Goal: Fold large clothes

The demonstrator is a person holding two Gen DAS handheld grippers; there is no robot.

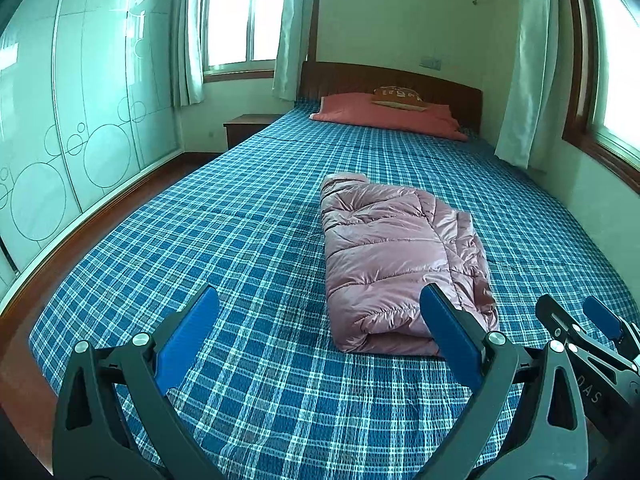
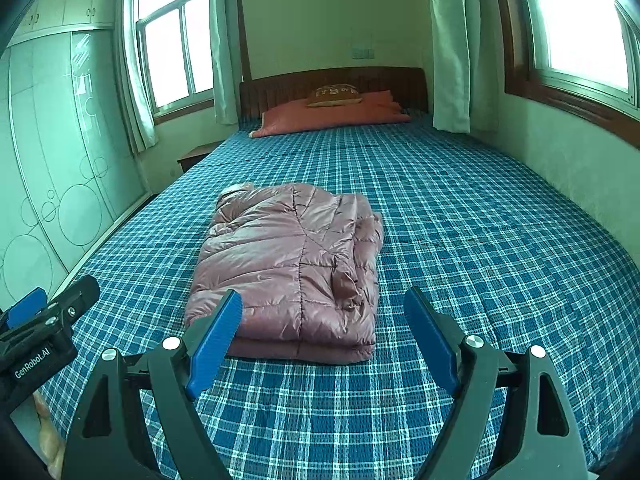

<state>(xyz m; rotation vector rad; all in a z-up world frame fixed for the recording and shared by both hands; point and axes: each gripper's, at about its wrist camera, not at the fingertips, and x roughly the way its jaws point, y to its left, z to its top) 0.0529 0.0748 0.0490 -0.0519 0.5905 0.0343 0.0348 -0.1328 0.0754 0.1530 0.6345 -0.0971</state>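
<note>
Nearest, both tongs hung over the near end of the bed (image 2: 440, 208), each spread wide with nothing between its blue pads. The left tongs (image 1: 320, 312) sat just left of the jacket's near edge; the right tongs (image 2: 324, 312) looked straight over it. Just beyond them the pink padded jacket (image 2: 288, 264) lay on the checked bedspread as a compact folded bundle, a little left of the bed's middle in the right view, touched by neither tool. The folding looked nearly or fully finished. The risk was the slick, puffy fabric: any nudge or one-sided pinch at the near fold could let the layers slide and spring apart, since the right-hand edge already looked bunched and loose. Farther off, a red pillow (image 2: 332, 114) rested against the wooden headboard (image 2: 332, 78).
</note>
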